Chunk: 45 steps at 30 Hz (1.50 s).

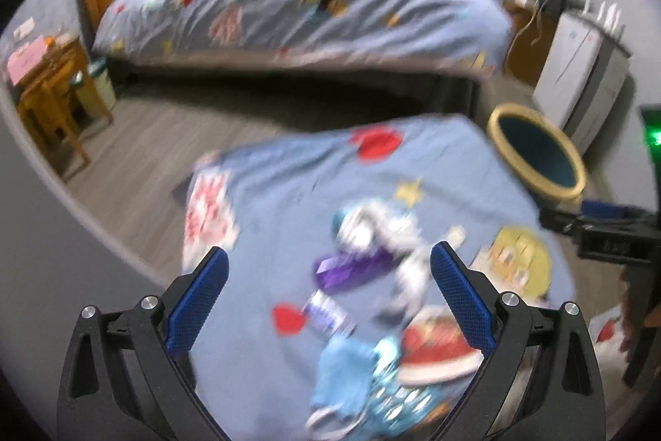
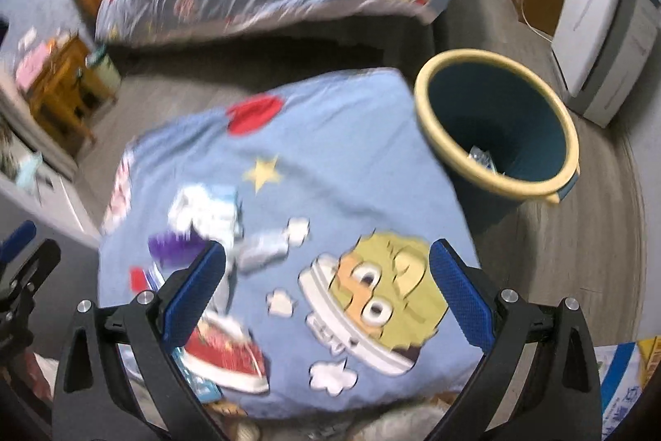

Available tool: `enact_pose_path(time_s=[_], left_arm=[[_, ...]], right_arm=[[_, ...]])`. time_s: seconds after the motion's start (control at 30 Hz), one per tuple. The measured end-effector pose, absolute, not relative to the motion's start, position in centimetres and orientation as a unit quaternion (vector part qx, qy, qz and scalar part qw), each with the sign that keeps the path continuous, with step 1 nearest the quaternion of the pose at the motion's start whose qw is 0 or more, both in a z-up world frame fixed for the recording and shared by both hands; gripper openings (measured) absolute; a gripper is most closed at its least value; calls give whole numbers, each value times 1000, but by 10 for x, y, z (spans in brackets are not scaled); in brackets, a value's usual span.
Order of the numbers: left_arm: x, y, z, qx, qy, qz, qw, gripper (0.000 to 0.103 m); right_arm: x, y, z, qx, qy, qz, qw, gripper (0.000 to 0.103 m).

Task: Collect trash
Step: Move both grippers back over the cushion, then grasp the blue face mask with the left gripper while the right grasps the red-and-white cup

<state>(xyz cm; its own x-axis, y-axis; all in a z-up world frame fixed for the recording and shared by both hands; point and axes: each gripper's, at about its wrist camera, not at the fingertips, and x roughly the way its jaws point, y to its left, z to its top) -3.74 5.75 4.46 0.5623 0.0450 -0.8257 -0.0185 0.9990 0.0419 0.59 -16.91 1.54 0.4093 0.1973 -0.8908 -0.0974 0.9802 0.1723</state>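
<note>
Left gripper point(image 1: 328, 277) and right gripper point(image 2: 327, 267): jaws spread wide, empty, above cartoon quilt point(image 2: 330, 151). Wrappers point(image 1: 363, 263) strewn on quilt. Blue bin point(image 2: 495, 122) just beside, with one wrapper point(image 2: 481, 156) inside.

Wooden-framed bed point(image 1: 289, 7) on grey floor point(image 1: 165, 135)
</note>
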Motion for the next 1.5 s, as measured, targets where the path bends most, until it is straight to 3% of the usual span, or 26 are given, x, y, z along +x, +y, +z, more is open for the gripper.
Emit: enact_pose_path(time_s=[0.2,0.43,0.63,0.7,0.93,1.03,1.13,1.2,1.3,1.5], left_arm=[[-52,80,11,-7,517,23,856,96],[-60,74,-14,1,558,-5,830,91],[-61,59,-29,20,589,-32,807,73],[-61,56,-35,25,599,-39,799,63],[-58,50,-51,44,626,-46,777,52],[-58,49,-56,48,634,-50,770,43],[-57,48,-58,55,637,-56,767,30],[-57,48,-59,62,638,-56,765,14],[-56,48,-58,64,636,-59,767,6],[-53,53,-39,59,609,-42,790,6]], right_arm=[[-11,-148,1,50,552,94,827,96],[-22,-125,-29,47,590,132,796,65],[-26,-115,-42,45,607,162,777,45],[-27,-111,-46,41,613,174,770,42],[-28,-94,-61,4,619,204,758,41],[-25,-93,-66,9,620,215,754,32],[-22,-94,-62,17,616,222,755,18],[-22,-95,-60,28,615,229,754,16],[-23,-92,-56,27,611,240,754,15],[-25,-92,-38,26,596,246,764,15]])
